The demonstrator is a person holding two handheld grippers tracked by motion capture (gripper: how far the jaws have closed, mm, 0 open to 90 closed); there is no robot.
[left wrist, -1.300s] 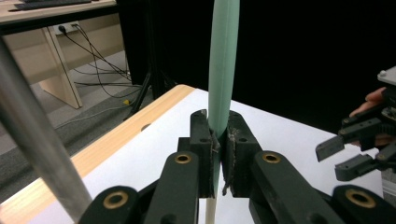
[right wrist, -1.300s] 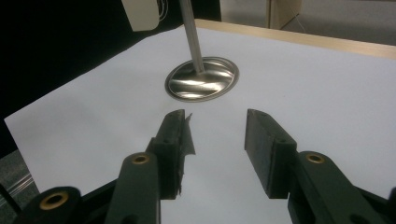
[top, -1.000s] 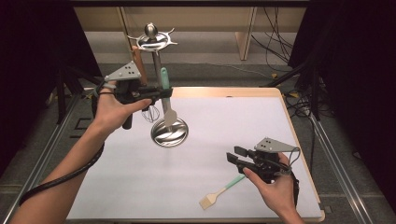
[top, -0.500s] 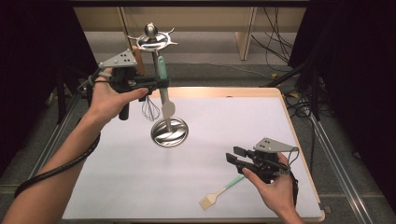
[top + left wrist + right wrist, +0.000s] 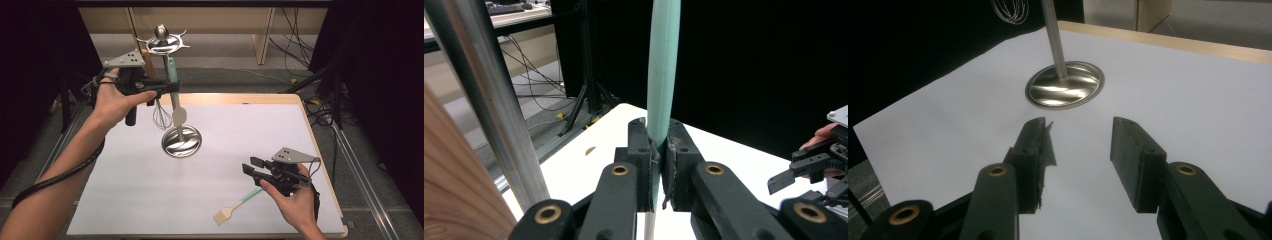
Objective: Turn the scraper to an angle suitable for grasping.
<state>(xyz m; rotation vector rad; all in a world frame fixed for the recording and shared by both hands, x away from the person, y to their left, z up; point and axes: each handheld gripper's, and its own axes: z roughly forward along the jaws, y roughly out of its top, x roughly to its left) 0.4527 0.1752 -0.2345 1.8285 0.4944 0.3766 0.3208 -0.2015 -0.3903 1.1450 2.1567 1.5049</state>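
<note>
My left gripper (image 5: pixel 172 88) clamps the mint-green handle of a spatula (image 5: pixel 174 95), holding it upright beside the pole of a steel utensil stand (image 5: pixel 181 141), up near the stand's hooked top; in the left gripper view the jaws press tight on that handle (image 5: pixel 663 75). A whisk (image 5: pixel 161 116) hangs just left of the pole. To the right, a pastry brush (image 5: pixel 238 205) lies on the white table (image 5: pixel 250 135), with my right gripper (image 5: pixel 252 167) just above it, jaws apart and empty.

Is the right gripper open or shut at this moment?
Open. In the right gripper view the right gripper shows a wide gap between its jaws, with only the white table behind.
</note>
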